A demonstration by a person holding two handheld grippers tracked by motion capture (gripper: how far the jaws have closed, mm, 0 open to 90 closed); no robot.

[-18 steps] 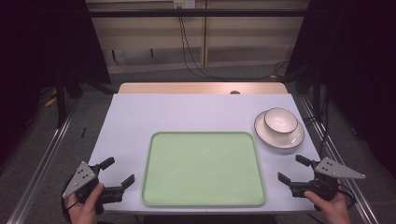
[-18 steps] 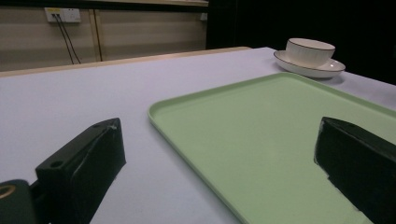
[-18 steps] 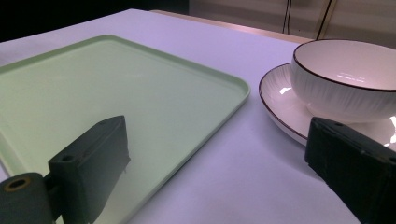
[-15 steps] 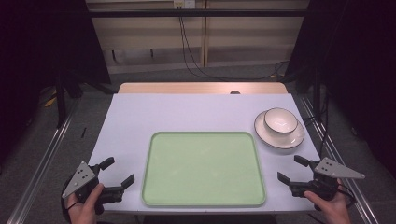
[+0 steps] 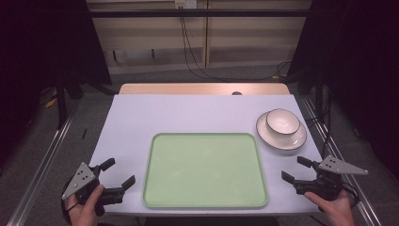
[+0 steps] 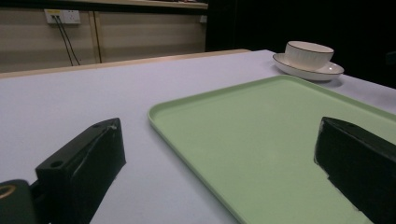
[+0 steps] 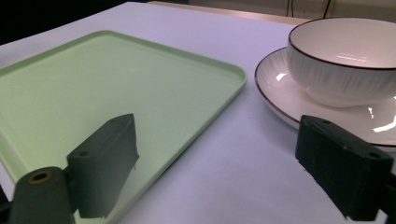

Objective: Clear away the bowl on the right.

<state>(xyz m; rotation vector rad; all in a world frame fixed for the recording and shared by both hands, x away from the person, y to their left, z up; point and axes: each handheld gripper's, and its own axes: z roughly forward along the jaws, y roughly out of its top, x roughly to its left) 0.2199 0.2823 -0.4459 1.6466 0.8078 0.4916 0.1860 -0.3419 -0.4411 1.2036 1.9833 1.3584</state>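
Observation:
A pale green tray [image 5: 205,170] lies empty in the middle of the white table [image 5: 188,115]. A white bowl [image 5: 282,121] with a dark rim stands upright on a white plate [image 5: 295,140] at the right, just past the tray's far right corner. My left gripper [image 5: 117,173] rests open at the near left corner, left of the tray [image 6: 261,140], with nothing between its jaws. My right gripper [image 5: 296,169] is open at the near right, short of the plate [image 7: 289,100] and bowl [image 7: 345,60], and holds nothing.
A wooden strip [image 5: 202,88] runs along the table's far edge. Cables [image 5: 188,47] hang down the wall behind. Metal rails [image 5: 42,165] flank the table on the floor at both sides.
My right gripper has edged slightly forward toward the plate. The left gripper, tray, bowl and plate stay where they were.

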